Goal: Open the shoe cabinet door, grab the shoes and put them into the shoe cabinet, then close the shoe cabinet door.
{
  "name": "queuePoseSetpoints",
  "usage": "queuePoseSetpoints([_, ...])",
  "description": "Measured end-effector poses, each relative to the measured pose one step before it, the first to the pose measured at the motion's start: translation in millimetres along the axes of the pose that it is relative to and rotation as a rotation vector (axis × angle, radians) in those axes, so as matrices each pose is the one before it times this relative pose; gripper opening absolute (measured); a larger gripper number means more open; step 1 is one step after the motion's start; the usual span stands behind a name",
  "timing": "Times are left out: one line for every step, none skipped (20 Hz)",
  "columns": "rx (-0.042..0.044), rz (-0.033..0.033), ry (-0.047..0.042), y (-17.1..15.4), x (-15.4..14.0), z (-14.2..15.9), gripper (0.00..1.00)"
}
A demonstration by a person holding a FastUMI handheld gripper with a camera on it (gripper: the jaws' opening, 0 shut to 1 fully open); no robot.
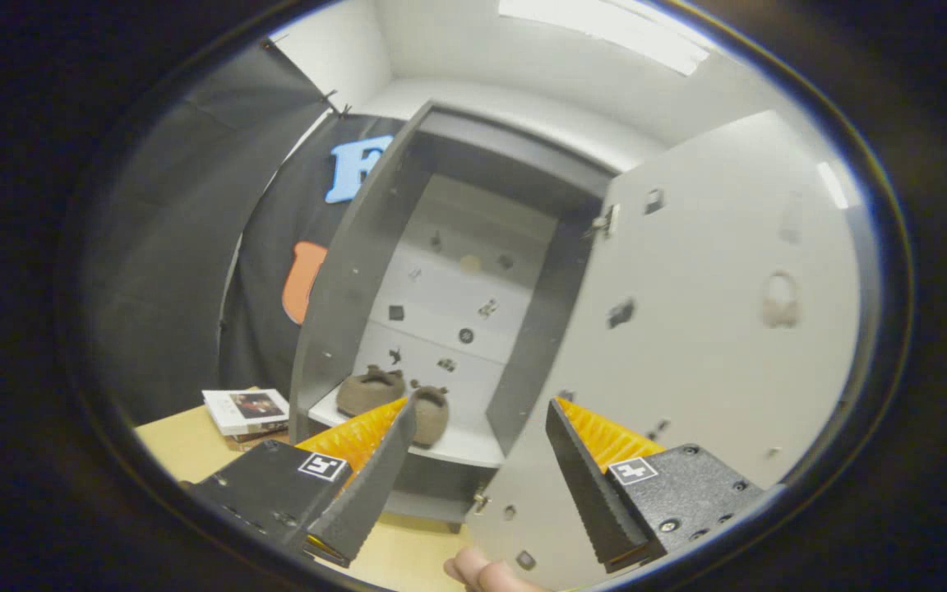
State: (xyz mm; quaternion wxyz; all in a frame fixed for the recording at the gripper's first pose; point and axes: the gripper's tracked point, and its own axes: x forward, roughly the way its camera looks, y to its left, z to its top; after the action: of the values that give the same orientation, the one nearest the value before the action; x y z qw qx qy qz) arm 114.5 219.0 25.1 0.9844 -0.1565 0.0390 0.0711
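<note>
The grey shoe cabinet (342, 271) stands on the wooden table with its white door (712, 329) swung open to the right. Two brown shoes sit on the bottom shelf (457, 444): one (371, 390) at the left and one (431, 413) just behind my left fingertip. My gripper (482, 419) is open with nothing between its fingers, held a short way in front of the cabinet opening. The right finger (580, 477) lies in front of the door's inner face. The rest of the cabinet's inside above the shoes is bare, with small fittings on its white back panel.
A book (245, 409) lies on the table (186, 448) left of the cabinet. A fingertip (482, 571) shows below the door's lower corner. The black booth wall (276, 271) stands behind the cabinet at the left.
</note>
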Motion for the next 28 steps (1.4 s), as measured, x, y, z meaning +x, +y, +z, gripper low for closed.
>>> queuePoseSetpoints([0.01675,-0.00003,-0.01539,-10.45,-19.18,0.87,1.0])
queuePoseSetpoints([0.02247,0.00984,-0.01261,-10.88,-18.95,1.38,1.0])
queuePoseSetpoints([0.02012,0.01268,-0.01287,-10.85,-17.47,1.23,1.0])
queuePoseSetpoints([0.01754,0.00838,-0.00882,-13.34,-17.16,-0.1,1.0])
queuePoseSetpoints([0.00476,0.00249,-0.00967,-14.05,-16.67,-1.71,1.0])
queuePoseSetpoints([0.00855,-0.00275,-0.01621,-14.33,-15.83,-0.71,1.0])
queuePoseSetpoints([0.01479,-0.01076,-0.01777,-16.47,-17.33,-0.2,1.0])
queuePoseSetpoints([0.02321,-0.01897,-0.02514,-17.57,-17.33,1.47,1.0])
queuePoseSetpoints([0.02281,-0.02685,-0.02587,-19.22,-15.86,1.16,1.0])
queuePoseSetpoints([0.01779,-0.0293,-0.02622,-20.02,-15.4,1.19,1.0])
queuePoseSetpoints([0.00721,-0.03144,-0.02377,-19.84,-13.7,1.32,1.0])
queuePoseSetpoints([0.00423,-0.0318,-0.02292,-19.04,-12.27,1.96,1.0])
queuePoseSetpoints([0.00175,-0.04277,-0.01422,-20.16,-9.16,0.11,1.0])
queuePoseSetpoints([-0.00833,-0.04261,-0.00771,-19.09,-6.86,-1.85,1.0])
queuePoseSetpoints([-0.00832,-0.03504,-0.00498,-17.05,-4.68,-2.54,1.0])
queuePoseSetpoints([-0.00465,-0.02543,0.00914,-9.42,-1.33,-8.55,1.0])
queuePoseSetpoints([0.00811,-0.01697,0.02155,-10.53,1.16,-8.46,1.0])
queuePoseSetpoints([0.02189,-0.01175,0.02306,-8.26,1.12,-8.91,1.0])
queuePoseSetpoints([0.02146,-0.00603,0.02161,-6.96,5.77,-8.06,1.0])
queuePoseSetpoints([0.00015,0.00185,0.02808,-5.23,10.33,-12.43,1.0])
queuePoseSetpoints([0.00005,-0.00164,0.01836,-5.57,10.22,-9.44,1.0])
queuePoseSetpoints([-0.00325,-0.00088,0.02073,-4.52,11.51,-9.2,1.0])
queuePoseSetpoints([-0.00635,0.00586,0.02216,-4.02,11.31,-9.78,1.0])
queuePoseSetpoints([-0.00455,0.00145,0.02152,-5.28,9.18,-8.18,1.0])
queuePoseSetpoints([-0.00374,0.0014,0.01129,-4.51,12.33,-7.01,1.0])
queuePoseSetpoints([-0.01063,0.00035,-0.0034,-2.96,10.43,-1.28,1.0])
queuePoseSetpoints([-0.01554,-0.01108,-0.00382,-4.94,12.36,-0.88,1.0])
queuePoseSetpoints([-0.01533,-0.01463,-0.01024,-6.53,12.56,1.56,1.0])
